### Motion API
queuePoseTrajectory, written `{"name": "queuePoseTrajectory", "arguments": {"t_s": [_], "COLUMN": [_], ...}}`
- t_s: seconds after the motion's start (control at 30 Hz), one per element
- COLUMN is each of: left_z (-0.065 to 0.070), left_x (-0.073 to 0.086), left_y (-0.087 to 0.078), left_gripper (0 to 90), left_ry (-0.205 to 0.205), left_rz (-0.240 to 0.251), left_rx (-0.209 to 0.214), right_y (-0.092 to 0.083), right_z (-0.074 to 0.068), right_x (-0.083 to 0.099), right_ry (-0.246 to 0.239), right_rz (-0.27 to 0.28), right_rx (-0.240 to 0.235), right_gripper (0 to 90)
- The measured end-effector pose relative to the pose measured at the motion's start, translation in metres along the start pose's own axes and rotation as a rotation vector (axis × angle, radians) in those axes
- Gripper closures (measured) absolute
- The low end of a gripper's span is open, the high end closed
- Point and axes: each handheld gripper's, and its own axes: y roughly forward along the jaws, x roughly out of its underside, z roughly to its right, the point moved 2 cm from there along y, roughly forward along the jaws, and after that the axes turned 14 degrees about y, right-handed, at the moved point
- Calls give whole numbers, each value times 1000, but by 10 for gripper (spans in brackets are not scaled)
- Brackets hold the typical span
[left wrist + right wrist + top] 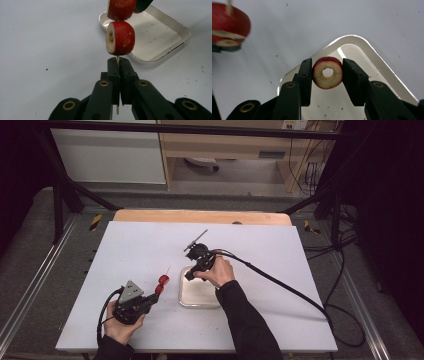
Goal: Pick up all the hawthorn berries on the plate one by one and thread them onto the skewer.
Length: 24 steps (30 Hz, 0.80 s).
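Left gripper point(156, 296): nearest the person, low on the table point(125, 245), left of the tray. Its jaws are pressed together on the bare lower end of the skewer, as the left gripper view shows.

Skewer point(117, 60): a thin wooden stick rising out of those jaws; in the high view its long axis slants up and away from the left gripper, with the free tip point(168, 269) at the far end, left of the tray.

Threaded slices: two red, cored fruit pieces already sit on the stick, the lower slice point(120, 38) just above the jaws, the upper slice point(121, 9) touching it from above.

Tray point(186, 299): shallow, white, square, flat on the table just right of the skewer; its floor carries scattered red crumbs.

Right gripper point(189, 276): over the tray's far left corner, pointing down toward the skewer side.

Ring slice point(327, 72): a red-skinned ring with a round cored hole, clamped by its skin between the right jaws, clear above the tray's floor as far as the right gripper view shows.

Deciding relation: the skewer's free tip lies left of the ring slice, near it but apart. Judged from this, the hole must be turned to face along the stick's slant and brought onto the tip; the right hand is the nearer one.

Risk: a misaligned hole would likely push the stick aside or split the ring.
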Motion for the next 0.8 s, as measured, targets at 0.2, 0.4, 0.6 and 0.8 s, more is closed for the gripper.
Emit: {"name": "queuePoseTrajectory", "arguments": {"t_s": [0.2, 0.4, 0.6, 0.8], "left_z": [5, 12, 23, 41], "left_x": [-2, -4, -9, -16], "left_y": [1, 1, 3, 5], "left_gripper": [880, 881, 881, 881], "left_ry": [-5, -1, 2, 9], "left_rz": [15, 26, 45, 76], "left_rx": [2, 6, 22, 39], "right_y": [-27, -46, -57, -64], "right_z": [0, 7, 15, 19], "right_x": [12, 28, 46, 62], "right_ry": [130, 277, 385, 448], "right_rz": [146, 293, 426, 550], "right_rx": [-40, -135, -268, -366], "right_gripper": [617, 617, 617, 617]}}
